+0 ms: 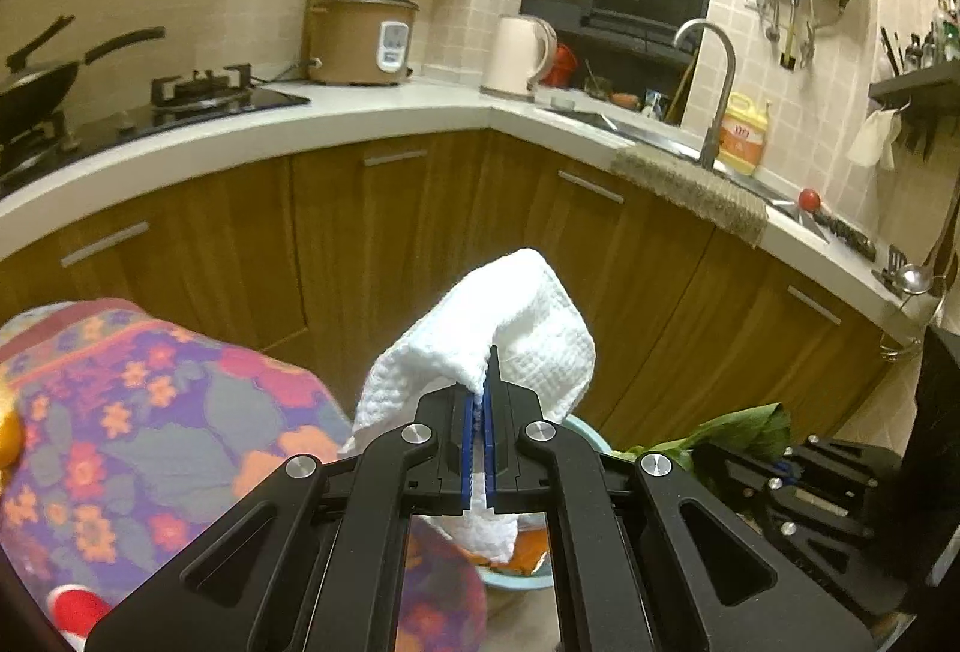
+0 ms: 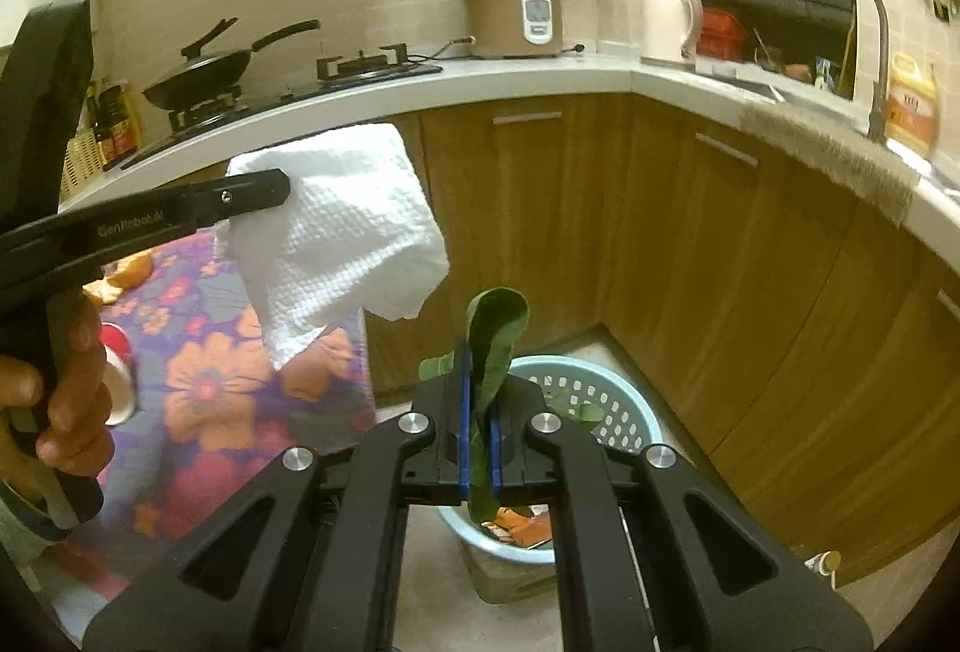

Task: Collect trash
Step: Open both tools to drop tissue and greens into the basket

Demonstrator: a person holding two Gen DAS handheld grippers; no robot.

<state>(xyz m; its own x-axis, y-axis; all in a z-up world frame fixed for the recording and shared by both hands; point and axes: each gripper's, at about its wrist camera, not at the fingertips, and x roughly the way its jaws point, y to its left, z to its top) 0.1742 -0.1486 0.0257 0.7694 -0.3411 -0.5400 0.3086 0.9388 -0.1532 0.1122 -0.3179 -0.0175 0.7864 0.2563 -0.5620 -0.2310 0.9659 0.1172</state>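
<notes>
L gripper jaws clamped tight on paper towel, sheet draped upward over tips, above table edge. R gripper pinches green leaf, long axis upright, over blue basket.

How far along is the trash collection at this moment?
Done: the blue basket already holds leaf scraps and orange packaging. In hand: the left gripper is shut on a white paper towel, the right gripper is shut on a green leaf, both above the basket, unreleased. Left: dropping both; orange peel and a red-and-white cup remain on the floral tablecloth.
</notes>
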